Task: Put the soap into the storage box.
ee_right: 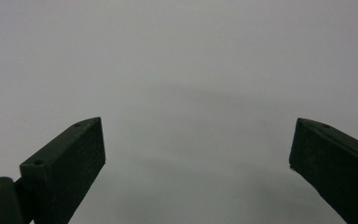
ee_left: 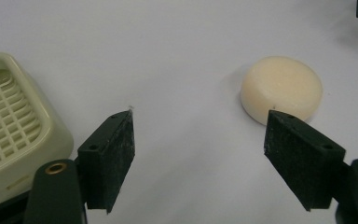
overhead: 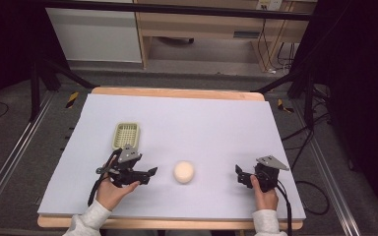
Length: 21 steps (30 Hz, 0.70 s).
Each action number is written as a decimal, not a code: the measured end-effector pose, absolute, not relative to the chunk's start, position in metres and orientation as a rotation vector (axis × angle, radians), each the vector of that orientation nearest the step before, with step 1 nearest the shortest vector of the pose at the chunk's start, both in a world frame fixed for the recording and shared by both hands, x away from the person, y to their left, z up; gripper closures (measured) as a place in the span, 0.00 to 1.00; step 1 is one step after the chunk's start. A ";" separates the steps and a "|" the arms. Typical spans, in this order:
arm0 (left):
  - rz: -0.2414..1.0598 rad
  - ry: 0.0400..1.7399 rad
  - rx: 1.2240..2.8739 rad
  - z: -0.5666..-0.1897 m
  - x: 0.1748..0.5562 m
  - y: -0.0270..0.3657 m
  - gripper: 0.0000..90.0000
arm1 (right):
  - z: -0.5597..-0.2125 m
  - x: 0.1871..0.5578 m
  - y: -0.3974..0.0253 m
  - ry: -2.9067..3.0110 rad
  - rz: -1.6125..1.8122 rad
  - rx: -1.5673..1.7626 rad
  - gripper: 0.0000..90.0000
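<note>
Item one: round cream soap bar (overhead: 183,172), lying flat on the pale sheet (overhead: 202,123) that covers the table, in the near-centre of the work area, touched by nothing. In the left gripper view the soap bar (ee_left: 282,93) sits at about 1 o'clock from the jaw gap, just beyond the tip of the jaw on that side, partly overlapped by it in the picture. Item two: pale green soap dish (overhead: 126,135) with a slotted grid floor, resting on the sheet at about 10 o'clock from the bar, well apart from it; in the left gripper view the dish (ee_left: 14,121) lies at 9 o'clock, beside the other jaw. Item three: left gripper (overhead: 150,173), held in the person's left hand (overhead: 113,189) at 9 o'clock of the bar, near it but not touching, jaws spread wide with nothing between them. Item four: right gripper (overhead: 239,174), held in the right hand (overhead: 265,196) at 3 o'clock of the bar, well apart from it; its own view has both jaws spread far apart over bare sheet (ee_right: 191,93), gripping nothing.
</note>
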<state>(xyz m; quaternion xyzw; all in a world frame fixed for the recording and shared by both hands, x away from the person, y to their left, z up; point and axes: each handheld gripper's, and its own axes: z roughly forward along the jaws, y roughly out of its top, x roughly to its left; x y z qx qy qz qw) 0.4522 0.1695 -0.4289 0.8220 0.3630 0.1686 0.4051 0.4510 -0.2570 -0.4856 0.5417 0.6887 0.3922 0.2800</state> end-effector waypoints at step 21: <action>0.368 0.845 2.128 -0.425 0.456 0.131 0.24 | -0.486 0.451 -0.257 1.851 1.053 1.453 0.04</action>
